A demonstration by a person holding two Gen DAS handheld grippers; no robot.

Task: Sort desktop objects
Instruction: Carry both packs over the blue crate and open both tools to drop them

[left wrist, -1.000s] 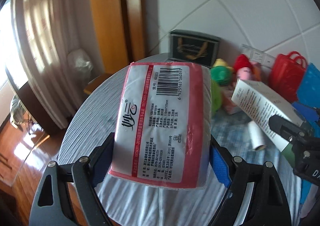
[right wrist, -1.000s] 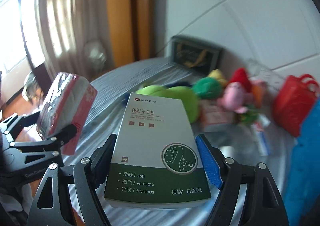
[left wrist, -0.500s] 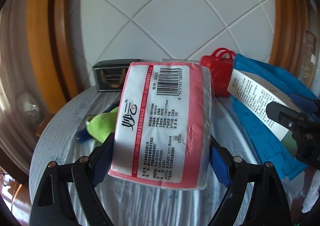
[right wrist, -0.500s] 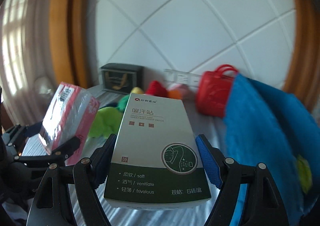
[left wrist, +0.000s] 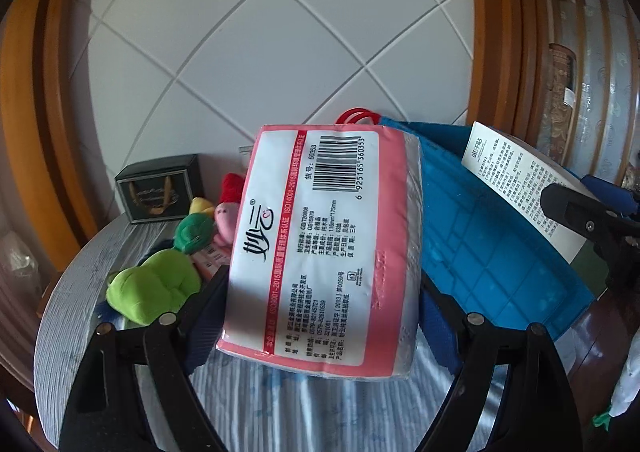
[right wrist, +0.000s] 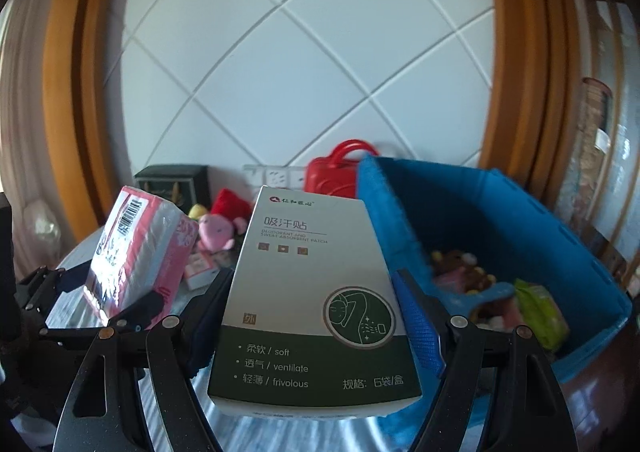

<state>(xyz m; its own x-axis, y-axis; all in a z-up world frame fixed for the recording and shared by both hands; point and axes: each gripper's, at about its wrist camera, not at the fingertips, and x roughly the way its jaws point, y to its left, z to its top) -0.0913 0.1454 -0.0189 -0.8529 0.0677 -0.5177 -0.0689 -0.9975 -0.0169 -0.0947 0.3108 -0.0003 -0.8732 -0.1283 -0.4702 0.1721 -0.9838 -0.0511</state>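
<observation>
The left tongs (left wrist: 320,304) gripped the tissue pack (left wrist: 320,248), the right tongs (right wrist: 316,312) the box (right wrist: 312,304). The blue bin (right wrist: 560,236) stood right ahead; each should release only above its opening.

Left gripper (left wrist: 320,288): jaws set wide and clamped on a tissue pack (left wrist: 320,244), which is held clear of the table; pointed forward and slightly down. Right gripper (right wrist: 312,316): jaws set wide and clamped on a box (right wrist: 312,292), likewise pointed forward and slightly down. The two grippers are held side by side, apart.
</observation>
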